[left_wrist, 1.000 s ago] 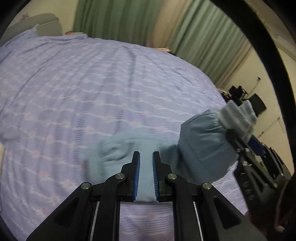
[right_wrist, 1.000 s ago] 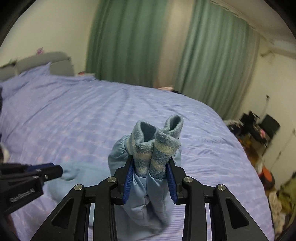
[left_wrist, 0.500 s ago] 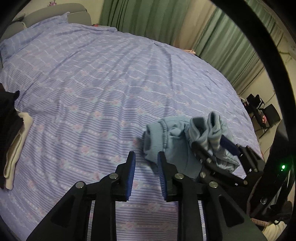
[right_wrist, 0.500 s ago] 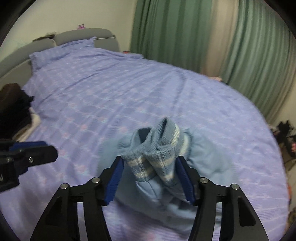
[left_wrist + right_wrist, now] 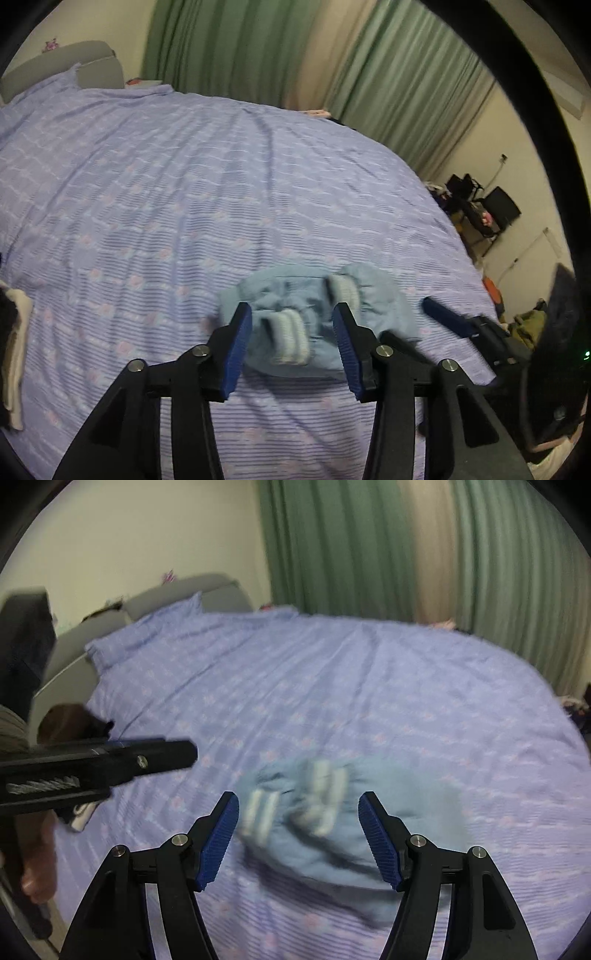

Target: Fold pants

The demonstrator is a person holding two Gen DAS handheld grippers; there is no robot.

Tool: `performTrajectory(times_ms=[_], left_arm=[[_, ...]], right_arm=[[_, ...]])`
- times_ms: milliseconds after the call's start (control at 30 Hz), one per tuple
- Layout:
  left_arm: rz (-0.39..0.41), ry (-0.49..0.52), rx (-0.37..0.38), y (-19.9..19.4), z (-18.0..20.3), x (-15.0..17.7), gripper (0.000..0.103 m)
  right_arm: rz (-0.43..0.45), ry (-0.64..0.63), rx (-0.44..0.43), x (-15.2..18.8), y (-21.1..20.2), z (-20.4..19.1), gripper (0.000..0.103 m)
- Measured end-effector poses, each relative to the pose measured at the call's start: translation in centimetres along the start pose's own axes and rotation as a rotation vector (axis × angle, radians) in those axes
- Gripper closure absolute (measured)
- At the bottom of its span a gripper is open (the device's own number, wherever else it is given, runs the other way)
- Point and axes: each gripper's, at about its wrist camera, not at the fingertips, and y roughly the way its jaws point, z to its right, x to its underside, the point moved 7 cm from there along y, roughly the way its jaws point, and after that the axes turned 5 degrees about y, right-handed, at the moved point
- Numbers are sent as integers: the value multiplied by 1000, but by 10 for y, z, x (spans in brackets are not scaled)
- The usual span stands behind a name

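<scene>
- The pants point(image 5: 317, 325) are light blue and lie bunched in a compact bundle on the bed point(image 5: 184, 192), near its front edge.
- Two striped knit cuffs point(image 5: 288, 339) rest on top of the bundle; in the right wrist view the cuffs point(image 5: 317, 797) are blurred.
- The left hand-held gripper point(image 5: 291, 347) hangs above the pants with its blue-padded fingers point(image 5: 236, 347) spread wide. The fingers frame the bundle on both sides and grip nothing.
- The right hand-held gripper point(image 5: 299, 834) is likewise spread wide above the pants point(image 5: 351, 823) and holds nothing.
- In the left wrist view, the right hand-held gripper point(image 5: 454, 325) sits just to the right of the bundle. Contact with the fabric cannot be determined.
- In the right wrist view, the left hand-held gripper point(image 5: 147, 757) enters from the left edge, apart from the pants.
- The bed carries a lavender patterned cover and a grey headboard point(image 5: 177, 594) at its far end.
- Folded clothes point(image 5: 14, 332), white and dark, lie at the left edge of the bed.
- Green curtains point(image 5: 399, 96) hang behind the bed.
- Dark chairs point(image 5: 495, 210) and clutter stand by the wall to the right.
</scene>
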Motion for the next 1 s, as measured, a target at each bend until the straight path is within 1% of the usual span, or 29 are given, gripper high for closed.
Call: performTrajectory(times_ms=[67,100,167,200,233,300,367,467,500,533,567,600,633,667,700,733,767,833,867,933,967,1000], left_arm=[[-13,-3,38,9,14,1,56],[-19,-9,47,15,20,2,56],[-41,-26,70,33,32,5,55],[-57,-33,69,42,36,6,55],[-78,-35,62,52,41,8,55],[-107,-30,24,70,46,11,55],[-145,-35,-30,88,44,14,55],[-174,-68,-45,103,41,20,56],[-172,-75,-53,107,39,20,64],[-169,-82,-62,110,35,21,79],[-168,-90,-60,114,33,22,80],[-160,-93,-54,114,32,21,85],[-152,-90,-52,113,32,19,87],[-140,-72,-63,108,33,17,88],[-128,-56,-77,104,34,15,89],[-113,-35,-91,98,34,11,89],[-103,-15,-104,93,33,8,90],[-116,1,-116,92,29,9,90],[-129,6,-129,94,25,13,90],[-157,-8,-156,98,17,22,89],[-173,-28,-163,100,11,28,89],[-181,-44,-155,100,7,31,87]], right_arm=[[39,56,64,-2,-18,28,27],[42,94,100,0,-23,46,27],[26,142,156,12,-23,78,27],[3,160,185,20,-20,93,27],[-37,183,208,33,-14,111,27],[-78,220,211,50,-7,132,27],[-137,236,209,70,5,146,27],[-208,255,181,99,27,154,27],[-232,268,163,108,36,154,27],[-260,280,146,115,47,154,27],[-264,281,134,118,51,154,27],[-256,275,135,118,58,153,27],[-248,271,155,117,63,154,28],[-240,276,166,116,66,157,29],[-227,297,179,112,69,161,35],[-226,346,202,111,71,168,40],[-236,392,207,111,74,174,46],[-259,476,238,115,76,180,46],[-261,475,265,115,75,178,46],[-266,414,305,112,71,165,46],[-271,388,312,110,68,159,46],[-276,355,324,108,63,153,46]])
